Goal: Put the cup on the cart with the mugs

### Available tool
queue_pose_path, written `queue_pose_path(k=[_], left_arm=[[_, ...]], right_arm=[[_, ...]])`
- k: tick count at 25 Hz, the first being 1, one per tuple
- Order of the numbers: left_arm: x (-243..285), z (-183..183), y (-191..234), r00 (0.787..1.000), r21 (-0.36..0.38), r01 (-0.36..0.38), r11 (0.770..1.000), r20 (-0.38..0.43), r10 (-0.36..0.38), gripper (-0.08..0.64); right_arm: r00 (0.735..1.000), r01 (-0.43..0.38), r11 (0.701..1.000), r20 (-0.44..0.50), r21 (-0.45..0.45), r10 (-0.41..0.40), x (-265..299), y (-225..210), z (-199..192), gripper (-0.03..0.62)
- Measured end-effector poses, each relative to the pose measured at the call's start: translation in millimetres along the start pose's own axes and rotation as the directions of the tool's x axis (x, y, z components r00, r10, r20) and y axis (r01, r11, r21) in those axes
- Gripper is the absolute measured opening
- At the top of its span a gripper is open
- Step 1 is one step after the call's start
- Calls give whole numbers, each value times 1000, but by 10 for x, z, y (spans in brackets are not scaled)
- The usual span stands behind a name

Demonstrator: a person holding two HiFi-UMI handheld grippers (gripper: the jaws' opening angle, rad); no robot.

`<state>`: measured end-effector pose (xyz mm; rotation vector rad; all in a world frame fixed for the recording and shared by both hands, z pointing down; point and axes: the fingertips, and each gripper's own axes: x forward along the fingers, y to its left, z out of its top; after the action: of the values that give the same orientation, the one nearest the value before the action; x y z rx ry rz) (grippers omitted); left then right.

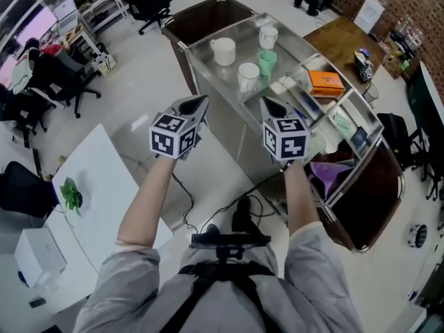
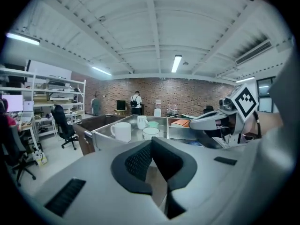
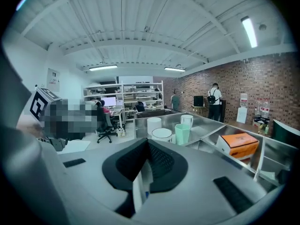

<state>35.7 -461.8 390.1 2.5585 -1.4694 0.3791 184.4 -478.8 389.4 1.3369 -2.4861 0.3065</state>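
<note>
Placement judged complete; both grippers closed and empty.

Find the green cup [image 1: 268, 61] upright on the top tray of the steel cart [image 1: 208, 71], just beside the white mugs [image 1: 248, 75] and well apart from either tool. Note left gripper [image 1: 196, 105] and right gripper [image 1: 270, 106] raised in front of the cart, jaws pressed together with nothing between them. Treat nothing as left to do, as a judgement only. Expect no clear reading of cup-to-mug contact or of cup contents. Cannot identify the purple item [image 1: 333, 175] partly covered by the right forearm, nor the small green object [image 1: 69, 194] on the white table [image 1: 104, 186].
</note>
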Motion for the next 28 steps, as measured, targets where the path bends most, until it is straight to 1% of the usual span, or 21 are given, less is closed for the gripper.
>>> queue_pose_path(k=[5, 10, 13, 18, 20, 24, 28], left_arm=[[-609, -262, -26, 998, -72, -64, 995, 11, 65, 3], [-1173, -662, -104, 995, -131, -105, 986, -8, 104, 3], [-1450, -886, -161, 993, -152, -119, 981, -19, 118, 3], [-1807, -1246, -127, 985, -191, -170, 967, -43, 164, 3], [-1932, -1343, -118, 983, -199, -183, 963, -47, 177, 3], [-2087, -1563, -118, 981, -203, -193, 960, -68, 183, 3], [-2206, -1731, -80, 978, -239, -205, 949, -79, 191, 3]], right_arm=[[1000, -16, 1000, 17, 15, 16, -382, 400, -235, 8], [1000, -5, 999, -1, 45, 5, -694, 688, -693, 7], [1000, -2, 997, -7, 71, 2, -865, 855, -921, 6], [998, -25, 996, -47, 82, 29, -1072, 1083, -1289, 6], [998, -22, 995, -58, 102, 28, -1143, 1128, -1397, 6], [998, 4, 991, -65, 133, 5, -1245, 1159, -1518, 5], [998, 21, 989, -64, 144, -12, -1298, 1203, -1574, 5]])
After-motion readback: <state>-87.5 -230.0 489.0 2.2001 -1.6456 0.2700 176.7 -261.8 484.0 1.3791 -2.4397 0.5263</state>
